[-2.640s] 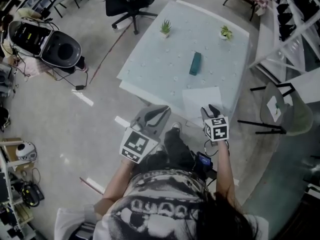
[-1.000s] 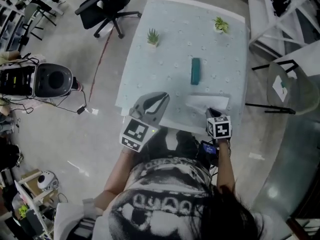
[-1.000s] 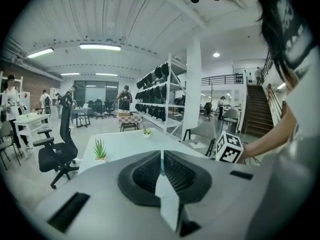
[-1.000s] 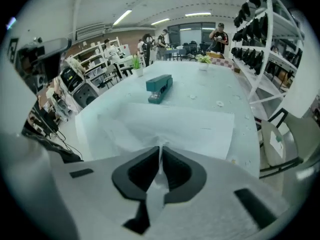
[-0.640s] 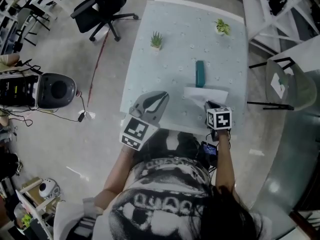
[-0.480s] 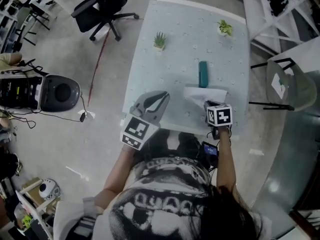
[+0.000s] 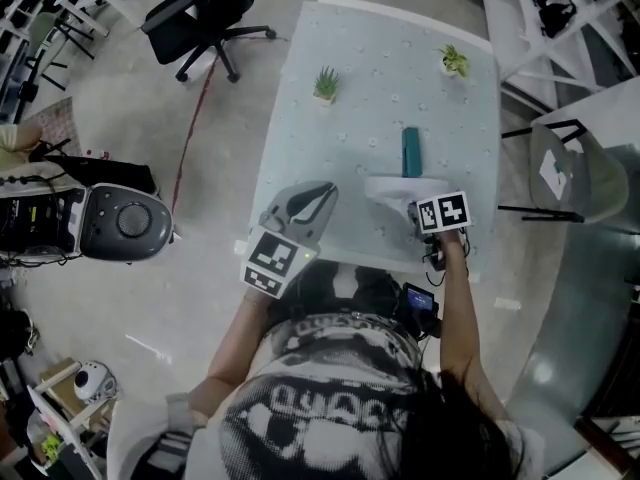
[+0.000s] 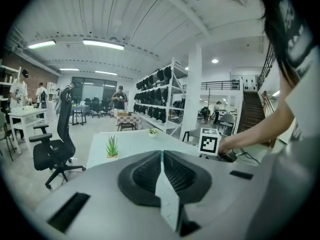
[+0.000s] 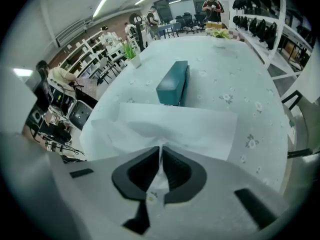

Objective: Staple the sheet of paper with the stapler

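Observation:
A teal stapler (image 7: 410,152) lies closed on the pale flowered table (image 7: 330,138); in the right gripper view the stapler (image 9: 172,86) is just beyond the paper. The white sheet of paper (image 7: 393,188) lies in front of it, its near part buckled upward. My right gripper (image 7: 415,208) points steeply down at the sheet's near edge. Seen from its own camera, the right gripper (image 9: 161,146) is shut on the sheet (image 9: 175,126), which runs up between the pads. My left gripper (image 7: 328,188) hovers over the table's near left corner, shut with nothing in it (image 8: 161,153).
Two small potted plants (image 7: 325,83) (image 7: 455,63) stand toward the table's far end. A black office chair (image 7: 205,13) is on the floor at the far left and a grey chair (image 7: 560,173) to the right. A round appliance (image 7: 125,223) sits on the floor at the left.
My right gripper has tipped further down and moved across the table toward the stapler, keeping hold of the sheet. The sheet's near part has bunched up. The left gripper has shifted slightly, still shut.

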A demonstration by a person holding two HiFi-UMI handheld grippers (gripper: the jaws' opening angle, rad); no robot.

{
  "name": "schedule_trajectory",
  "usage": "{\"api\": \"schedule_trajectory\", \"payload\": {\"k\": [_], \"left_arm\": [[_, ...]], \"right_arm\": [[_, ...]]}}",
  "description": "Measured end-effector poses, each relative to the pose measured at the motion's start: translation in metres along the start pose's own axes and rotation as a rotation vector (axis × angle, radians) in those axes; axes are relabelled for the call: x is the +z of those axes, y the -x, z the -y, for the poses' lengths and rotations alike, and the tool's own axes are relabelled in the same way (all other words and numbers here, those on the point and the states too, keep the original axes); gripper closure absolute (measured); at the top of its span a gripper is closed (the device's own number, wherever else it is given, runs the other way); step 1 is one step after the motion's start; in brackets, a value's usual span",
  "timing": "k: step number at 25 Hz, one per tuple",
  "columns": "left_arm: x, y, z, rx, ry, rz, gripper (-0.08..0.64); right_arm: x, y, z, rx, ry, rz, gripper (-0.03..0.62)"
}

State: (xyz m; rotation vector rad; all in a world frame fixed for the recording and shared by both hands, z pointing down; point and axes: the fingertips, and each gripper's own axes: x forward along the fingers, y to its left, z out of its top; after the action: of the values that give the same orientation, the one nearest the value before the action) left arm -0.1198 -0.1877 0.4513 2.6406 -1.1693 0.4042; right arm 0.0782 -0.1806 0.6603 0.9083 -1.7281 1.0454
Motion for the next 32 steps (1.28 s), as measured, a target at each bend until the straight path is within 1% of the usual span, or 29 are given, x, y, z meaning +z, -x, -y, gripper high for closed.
{"api": "schedule_trajectory", "payload": {"k": [3,7,11,15,17,22,25,29,32], "left_arm": [[0.002,0.000,-0.004,-0.002,0.004,0.006,0.545],[0.000,0.002,-0.012,0.006,0.011,0.007,0.545],[-0.003,0.004,-0.019,0.018,0.018,0.007,0.545],[-0.006,0.006,-0.024,0.034,0.023,0.003,0.545],[-0.007,0.007,-0.026,0.037,0.025,0.000,0.545],[-0.010,0.006,-0.026,0.036,0.028,-0.008,0.545],[-0.010,0.005,-0.022,0.034,0.027,-0.012,0.545],[-0.010,0.004,-0.020,0.030,0.022,-0.015,0.545],[-0.011,0.003,-0.019,0.027,0.020,-0.019,0.545]], "right_arm": [[0.009,-0.001,-0.002,0.017,-0.009,-0.011,0.568],[0.018,-0.008,-0.015,0.064,0.002,-0.040,0.568],[0.022,-0.012,-0.018,0.058,0.003,-0.042,0.568],[0.019,-0.013,-0.019,0.060,-0.019,-0.012,0.558],[0.016,-0.015,-0.021,0.054,-0.024,0.000,0.528],[0.018,-0.013,-0.028,0.062,-0.026,0.046,0.508],[0.025,-0.010,-0.023,0.017,-0.006,0.097,0.504],[0.043,-0.001,-0.015,-0.066,0.080,0.212,0.505],[0.056,0.001,-0.013,-0.095,0.114,0.275,0.505]]}}
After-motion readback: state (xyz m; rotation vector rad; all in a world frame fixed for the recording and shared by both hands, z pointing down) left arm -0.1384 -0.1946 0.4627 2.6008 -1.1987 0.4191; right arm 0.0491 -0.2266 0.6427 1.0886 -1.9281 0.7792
